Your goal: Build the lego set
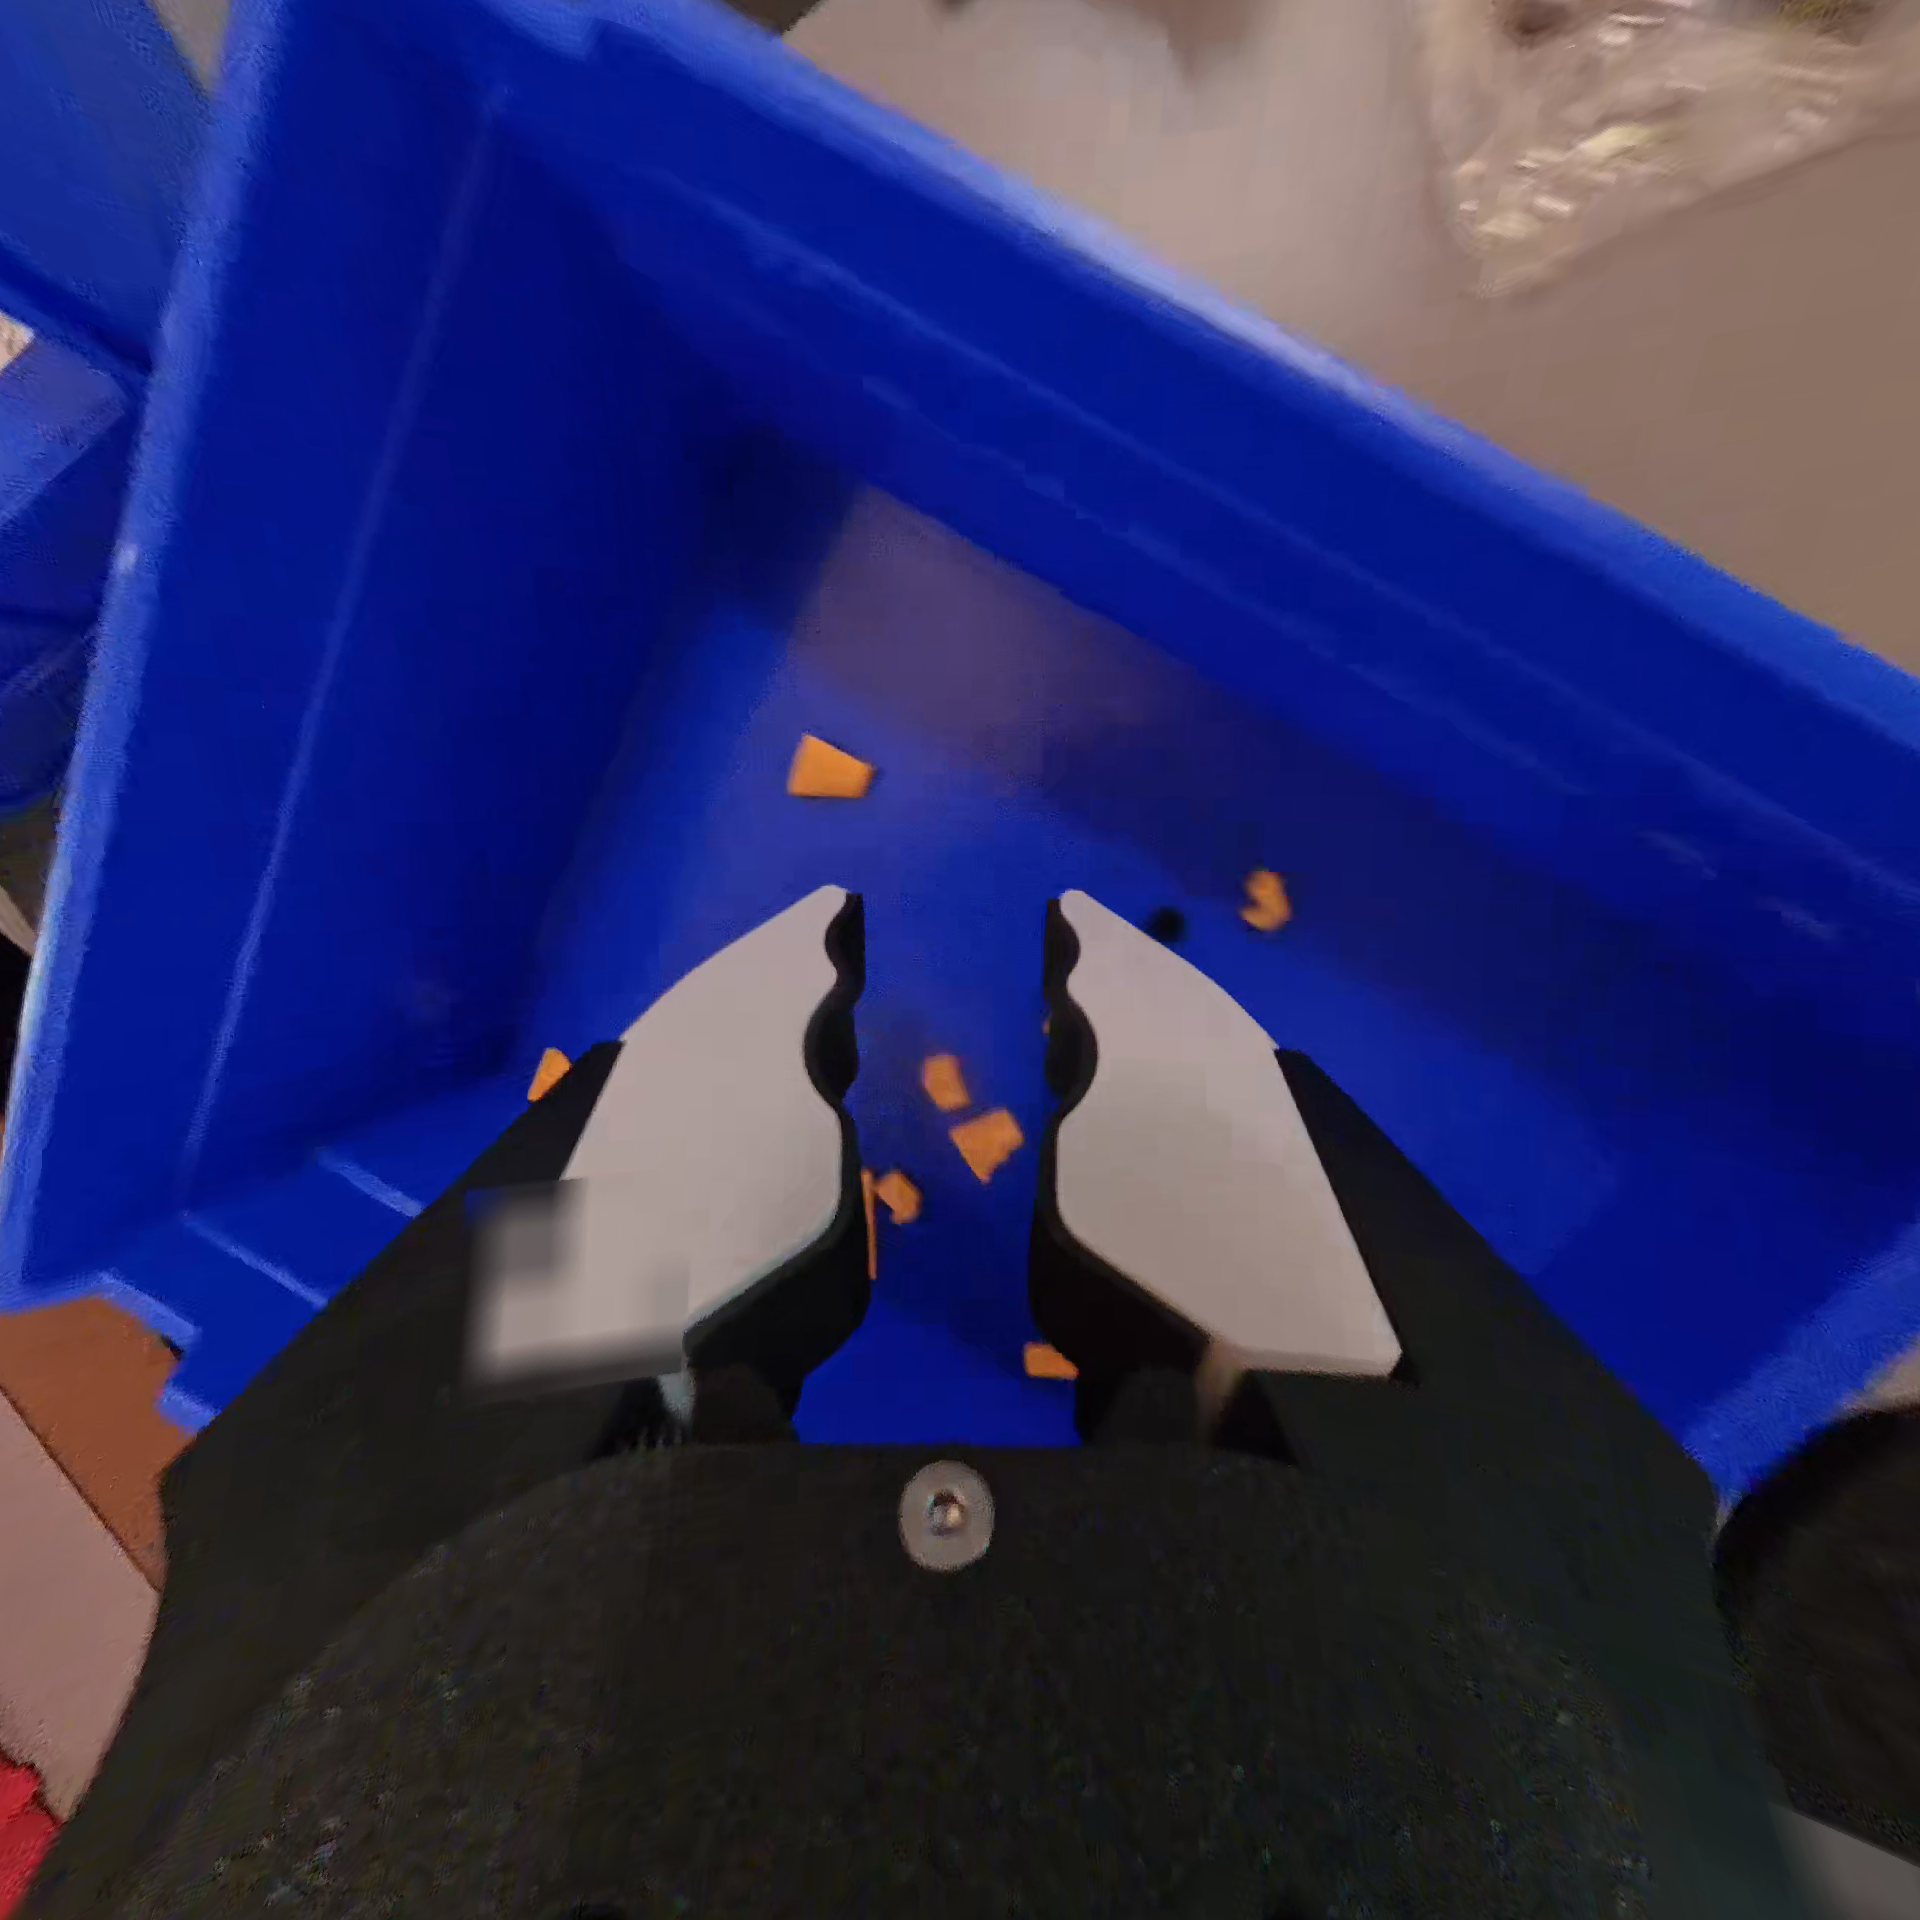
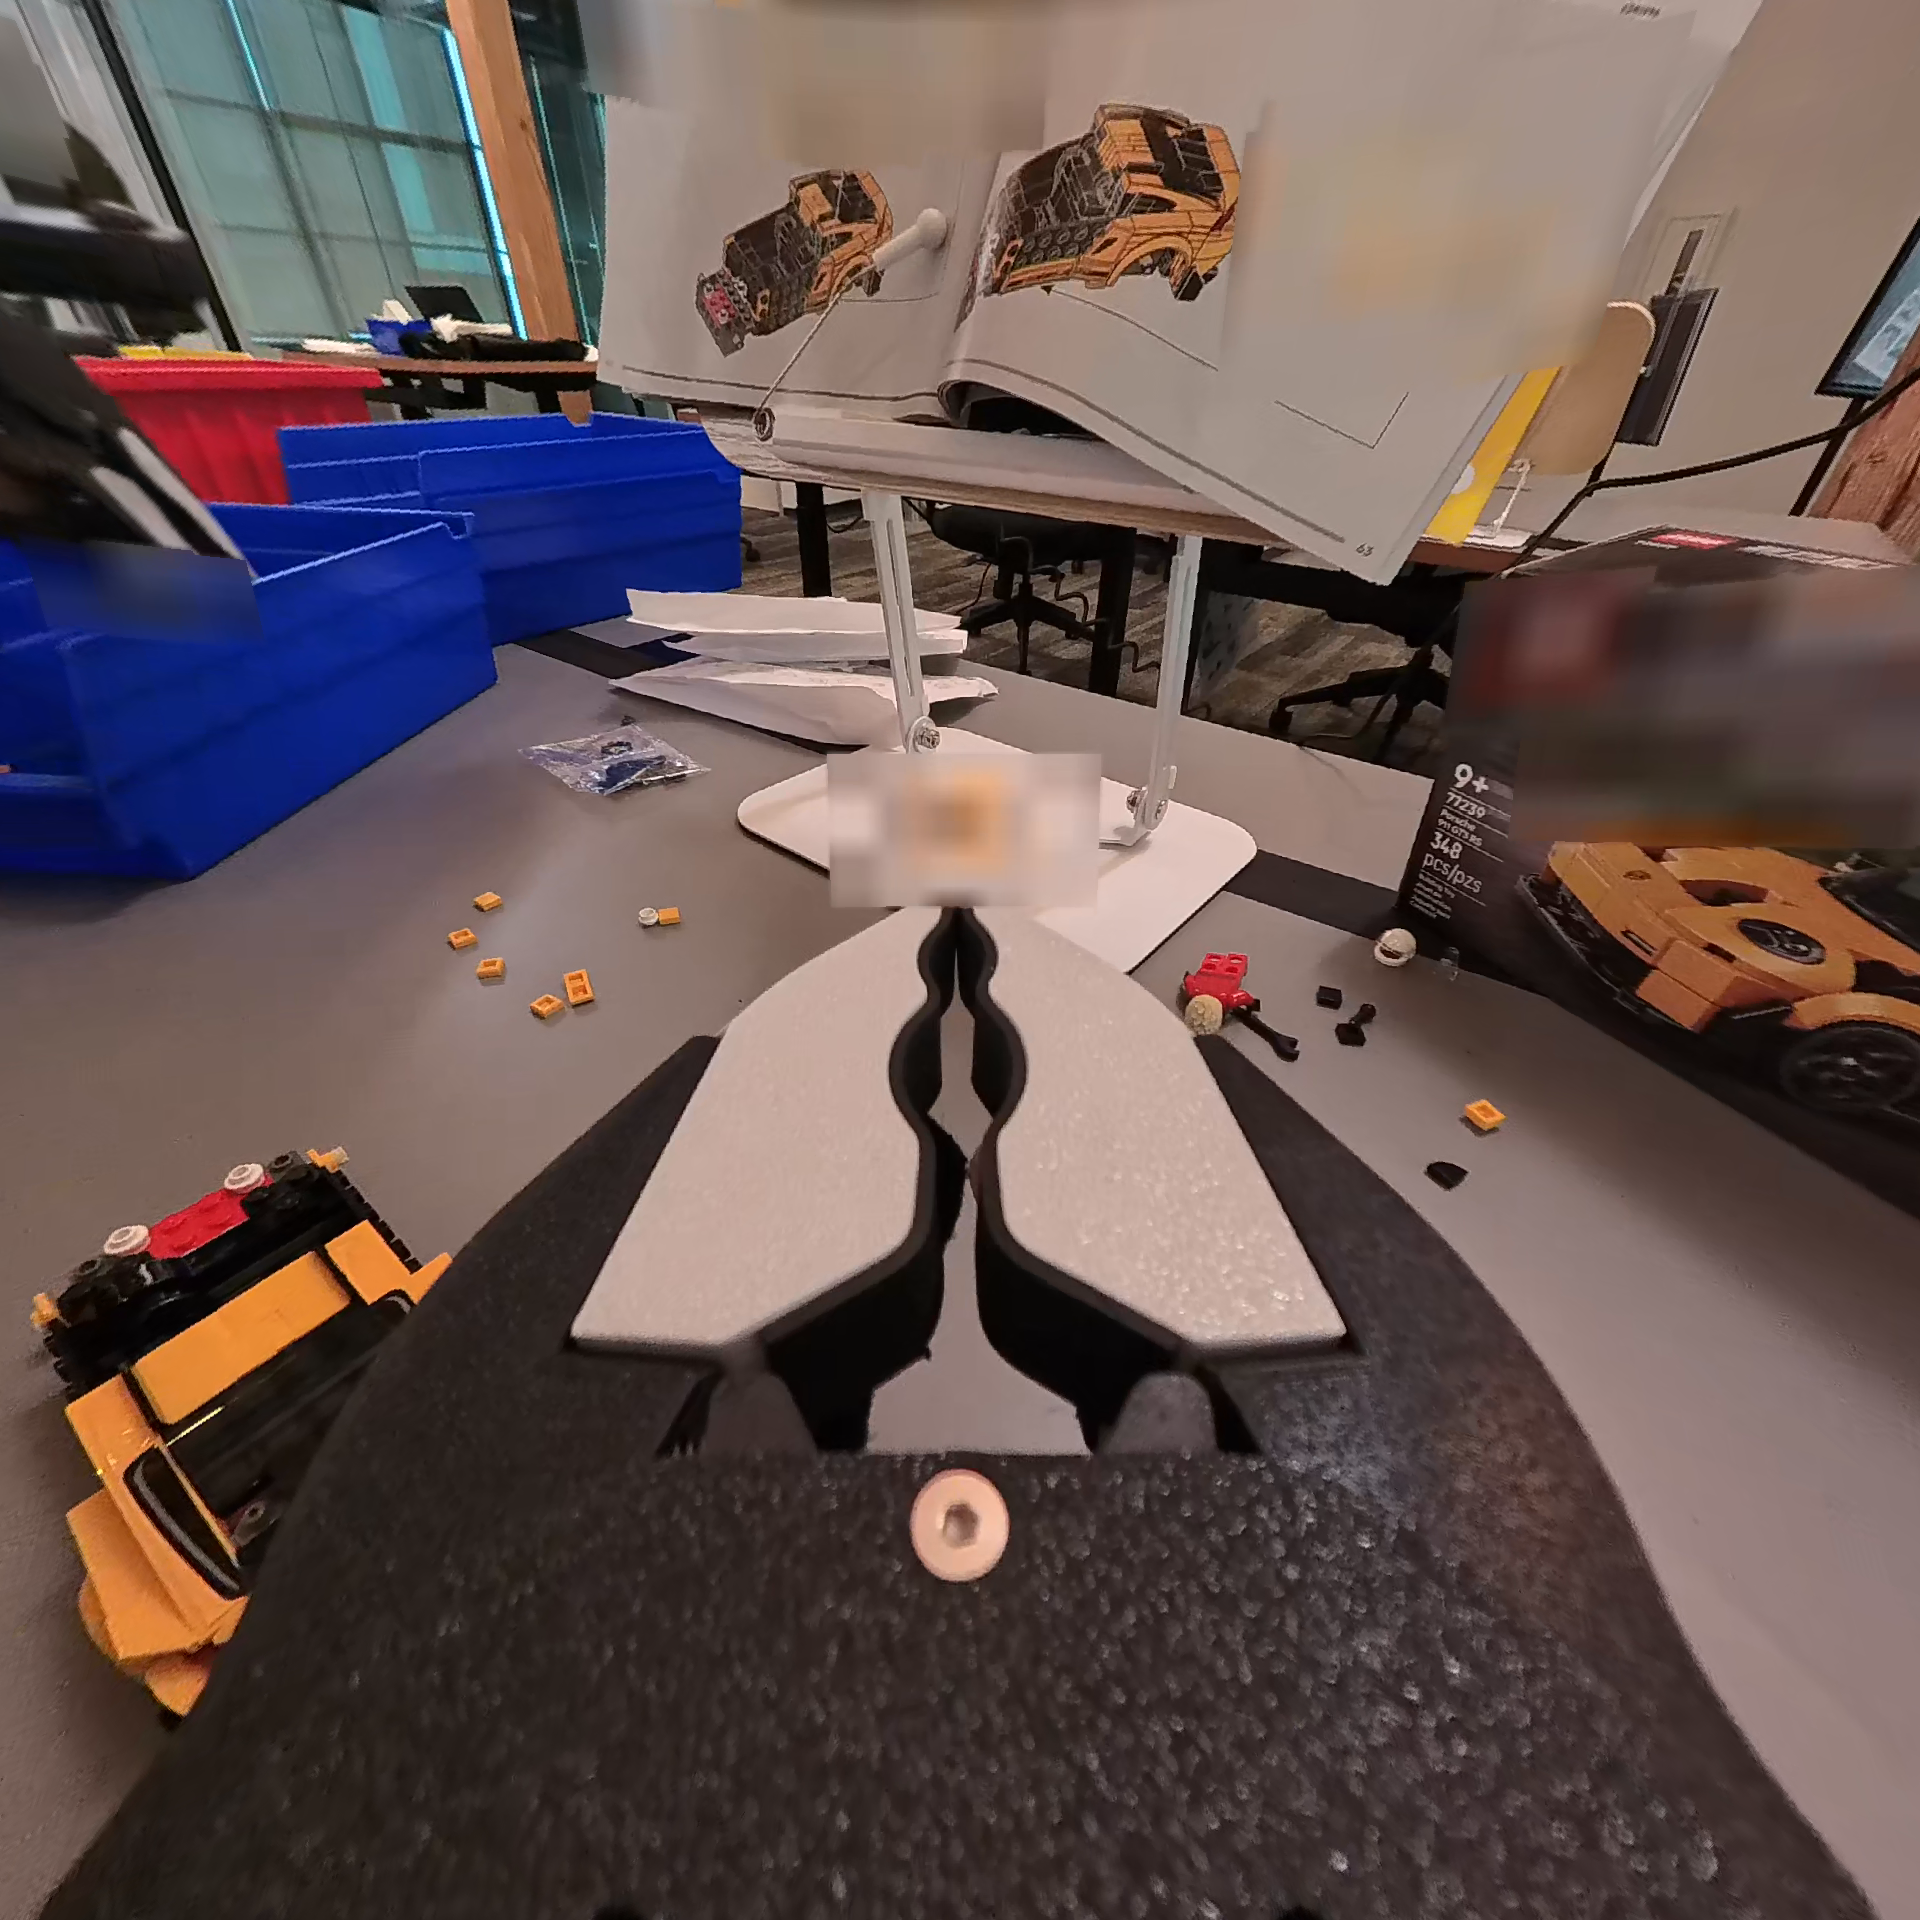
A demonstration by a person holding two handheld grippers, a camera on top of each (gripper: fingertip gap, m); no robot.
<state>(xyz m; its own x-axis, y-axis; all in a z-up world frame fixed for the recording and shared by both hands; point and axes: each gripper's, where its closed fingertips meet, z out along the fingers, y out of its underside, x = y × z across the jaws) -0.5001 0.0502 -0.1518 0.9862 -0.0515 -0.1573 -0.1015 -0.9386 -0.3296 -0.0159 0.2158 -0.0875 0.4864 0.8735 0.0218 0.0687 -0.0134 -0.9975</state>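
Orange brick bits (image 1: 985,1141) loose on blue bin (image 1: 416,727) floor under left gripper (image 1: 954,914), jaws apart, nothing gripped; right gripper (image 2: 956,925) pinched together above grey table (image 2: 312,1039), part-built yellow car (image 2: 208,1382) near left, orange tiles (image 2: 561,992) farther, booklet stand (image 2: 1195,862) beyond.

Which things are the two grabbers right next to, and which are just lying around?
At the grabbers:
- left gripper, open, inside a blue bin over small orange pieces
- right gripper, shut, above the grey table, near the white stand base

Lying around:
- part-built orange toy car
- loose orange bricks
- red brick piece
- clear bag
- toy car box
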